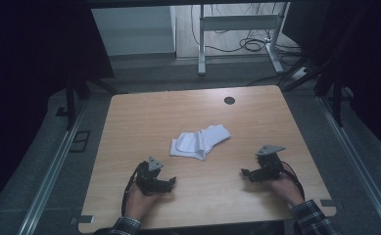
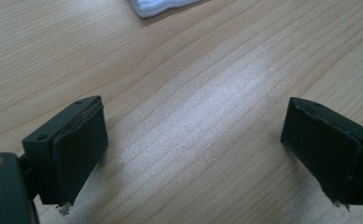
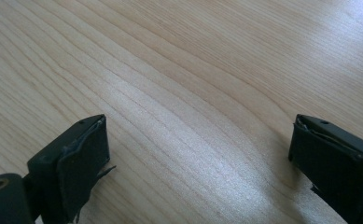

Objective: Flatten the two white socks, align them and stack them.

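Both grippers, left [image 1: 171, 182] and right [image 1: 245, 173], gape near what seems a white cloth [image 1: 200, 141].

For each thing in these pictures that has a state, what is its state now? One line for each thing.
White cloth: crumpled and partly folded, lying flat on the table, touched by no gripper.
Left gripper: open, nothing between its jaws, low over the table, short of the cloth.
Right gripper: open, nothing between its jaws, low over bare wood.
Table: bare wood around the cloth.
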